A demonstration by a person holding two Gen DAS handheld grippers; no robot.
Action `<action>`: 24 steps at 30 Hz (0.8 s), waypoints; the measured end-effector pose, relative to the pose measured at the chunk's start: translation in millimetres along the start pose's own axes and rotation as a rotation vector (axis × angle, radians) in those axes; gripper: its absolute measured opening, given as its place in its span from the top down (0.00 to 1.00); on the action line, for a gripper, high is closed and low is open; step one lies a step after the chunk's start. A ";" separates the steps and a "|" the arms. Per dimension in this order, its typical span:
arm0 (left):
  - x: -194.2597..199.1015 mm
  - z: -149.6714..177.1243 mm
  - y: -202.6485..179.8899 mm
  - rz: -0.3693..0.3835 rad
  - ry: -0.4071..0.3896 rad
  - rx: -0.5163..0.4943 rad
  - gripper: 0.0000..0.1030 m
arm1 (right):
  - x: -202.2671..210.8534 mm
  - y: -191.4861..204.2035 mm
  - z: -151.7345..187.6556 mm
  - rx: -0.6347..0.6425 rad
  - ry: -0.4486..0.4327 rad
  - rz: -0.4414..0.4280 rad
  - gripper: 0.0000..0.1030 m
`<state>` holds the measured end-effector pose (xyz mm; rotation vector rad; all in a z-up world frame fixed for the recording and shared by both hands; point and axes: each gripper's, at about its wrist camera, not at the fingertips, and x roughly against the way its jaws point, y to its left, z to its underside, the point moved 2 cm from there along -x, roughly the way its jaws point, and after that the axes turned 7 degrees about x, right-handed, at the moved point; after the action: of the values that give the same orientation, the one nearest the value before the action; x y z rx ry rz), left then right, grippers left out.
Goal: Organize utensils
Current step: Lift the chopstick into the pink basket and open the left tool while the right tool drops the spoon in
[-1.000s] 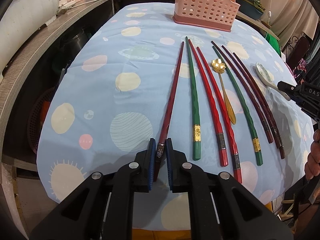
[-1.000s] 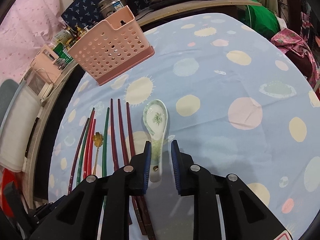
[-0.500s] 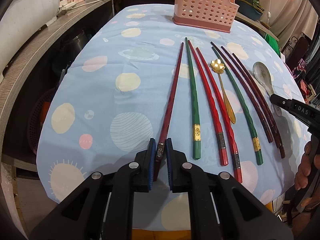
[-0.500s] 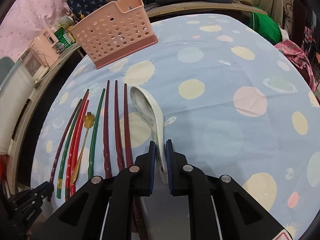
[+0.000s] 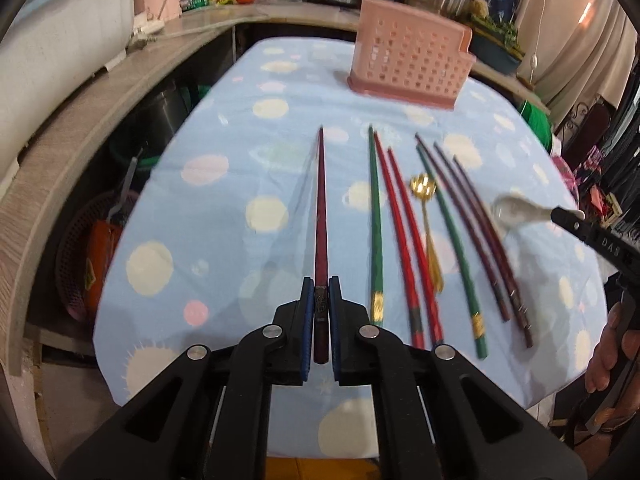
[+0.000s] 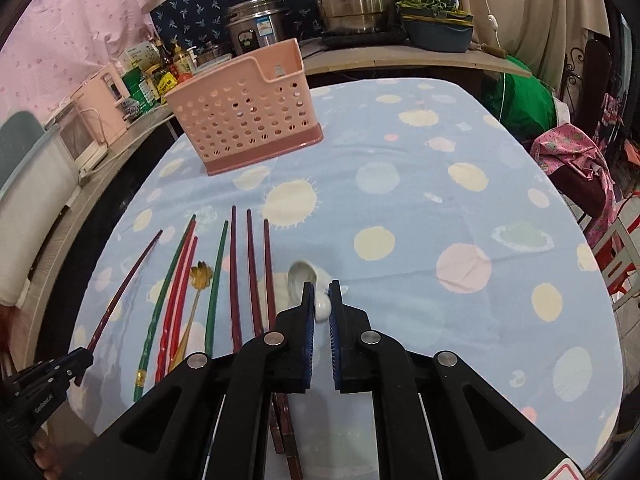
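1. Here, left wrist view: the left gripper (image 5: 319,312) is pinching the dark red chopstick (image 5: 320,216) near its banded butt end, jaws pressed against both sides. The stick is pointing away toward the pink perforated holder (image 5: 408,68); its tip looks clear of the blue tablecloth (image 5: 224,216). Gripping at the butt probably lets the tip go into the holder first.
2. The other chopsticks (image 5: 400,236) and the gold spoon (image 5: 428,220) are lying side by side on the cloth, presumably awaiting their turn.
3. Writing: "DAS" is partly reading on the other gripper's arm at right; chopstick band marks are too small to read.
4. Right wrist view: the right gripper (image 6: 323,306) is clamping the white ceramic spoon (image 6: 310,286) by its handle, bowl forward and seemingly raised above the cloth, toward the holder at the table's far side.
5. Writing: the appliance label behind the holder is illegible.
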<state>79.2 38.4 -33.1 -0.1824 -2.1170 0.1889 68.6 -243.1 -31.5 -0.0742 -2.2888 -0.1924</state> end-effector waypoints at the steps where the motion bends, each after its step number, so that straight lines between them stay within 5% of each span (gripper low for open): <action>1: 6.3 -8.4 -0.8 0.007 -0.020 0.004 0.93 | 2.3 -1.0 -4.9 -0.005 -0.005 -0.008 0.93; 11: 60.0 -118.3 -26.0 0.083 -0.235 -0.002 0.93 | 10.5 -6.5 -62.5 -0.025 -0.080 -0.050 0.94; 24: 109.4 -270.4 -79.7 0.138 -0.500 -0.020 0.93 | -0.8 -10.6 -194.3 -0.045 -0.244 -0.104 0.94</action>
<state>247.7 -0.2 214.9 -0.3195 -2.6050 0.3215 211.6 -285.2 93.6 -0.0015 -2.5342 -0.3035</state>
